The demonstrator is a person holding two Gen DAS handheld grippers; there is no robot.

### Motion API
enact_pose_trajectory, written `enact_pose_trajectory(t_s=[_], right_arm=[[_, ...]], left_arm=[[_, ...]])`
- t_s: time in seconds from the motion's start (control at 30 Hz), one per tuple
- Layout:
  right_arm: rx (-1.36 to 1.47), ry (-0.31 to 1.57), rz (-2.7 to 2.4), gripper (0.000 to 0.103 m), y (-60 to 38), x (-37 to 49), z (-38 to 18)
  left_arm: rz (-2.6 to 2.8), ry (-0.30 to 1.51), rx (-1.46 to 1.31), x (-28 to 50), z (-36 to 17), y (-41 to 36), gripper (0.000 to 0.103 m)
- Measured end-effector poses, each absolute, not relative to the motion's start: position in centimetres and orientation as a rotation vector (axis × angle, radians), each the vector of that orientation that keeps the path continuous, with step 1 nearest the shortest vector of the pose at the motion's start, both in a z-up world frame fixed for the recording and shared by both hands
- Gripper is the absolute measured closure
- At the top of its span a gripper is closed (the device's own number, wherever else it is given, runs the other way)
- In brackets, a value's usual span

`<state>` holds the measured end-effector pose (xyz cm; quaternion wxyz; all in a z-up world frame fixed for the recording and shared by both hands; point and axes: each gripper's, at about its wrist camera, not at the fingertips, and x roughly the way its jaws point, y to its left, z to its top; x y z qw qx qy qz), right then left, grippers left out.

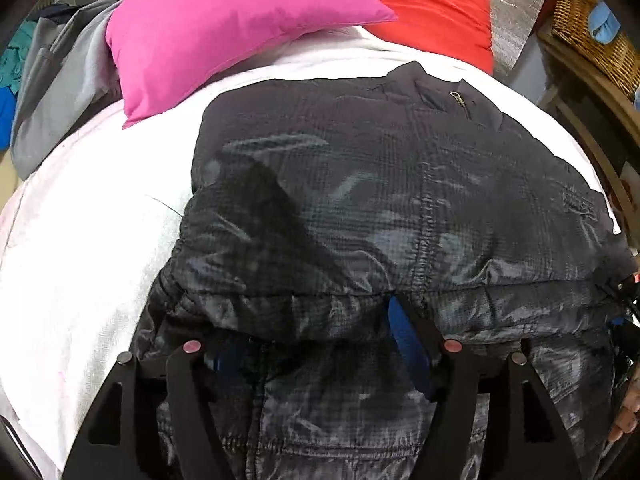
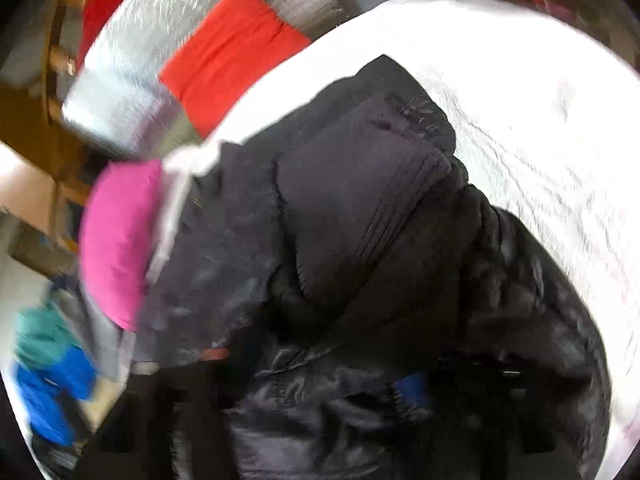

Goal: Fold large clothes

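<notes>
Hem of the dark quilted padded jacket (image 1: 360, 208), spread on the white bed sheet (image 1: 80, 260), bulges between our left gripper (image 1: 316, 344)'s spread fingers; release or regrip follows. Right view blurs: right gripper (image 2: 320, 412)'s state we cannot tell, so confirm grip before folding.

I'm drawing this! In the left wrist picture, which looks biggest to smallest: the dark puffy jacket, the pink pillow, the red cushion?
1. Dark puffy jacket, though it's nearest the camera.
2. Pink pillow.
3. Red cushion, partly hidden.
</notes>
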<state>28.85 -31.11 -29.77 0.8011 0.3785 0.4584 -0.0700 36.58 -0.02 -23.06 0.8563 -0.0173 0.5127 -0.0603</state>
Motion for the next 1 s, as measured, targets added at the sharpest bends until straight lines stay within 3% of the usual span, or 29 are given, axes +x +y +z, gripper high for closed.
enact_pose_trajectory(t_s=[0.03,0.13,0.27,0.43,0.5,0.63,0.8,0.87,0.93,1.0], right_arm=[[0.797,0.977,-0.136,0.073,-30.9,28.9,-29.4],[0.713,0.938,-0.16,0.079,-30.0,28.2,-27.7],[0.673,0.908,-0.156,0.08,-29.7,27.4,-26.7],[0.724,1.019,-0.159,0.079,-30.0,28.1,-29.2],[0.749,0.991,-0.15,0.076,-30.3,27.9,-28.6],[0.815,0.976,-0.148,0.047,-31.0,27.3,-28.6],[0.887,0.988,-0.161,0.046,-31.8,27.8,-30.2],[0.881,0.982,-0.155,0.052,-31.9,28.0,-30.5],[0.849,0.96,-0.139,0.076,-31.5,27.9,-29.9],[0.81,0.923,-0.152,0.079,-30.9,28.2,-28.9]], left_arm=[[-0.128,1.076,-0.037,36.6,-23.1,0.0,0.033],[-0.134,1.05,-0.026,36.3,-22.5,-0.2,0.033],[-0.134,1.025,-0.022,35.4,-21.7,0.1,0.033],[-0.13,1.084,-0.013,36.0,-23.0,0.4,0.033],[-0.126,1.079,-0.018,36.0,-22.8,0.4,0.033],[-0.121,1.063,-0.037,35.5,-22.2,0.7,0.033],[-0.12,1.102,-0.023,35.9,-23.2,0.5,0.029],[-0.124,1.095,0.004,36.1,-23.4,0.1,0.029],[-0.14,1.079,0.006,35.9,-23.1,-0.1,0.029],[-0.147,1.048,0.011,35.7,-22.6,-0.2,0.03]])
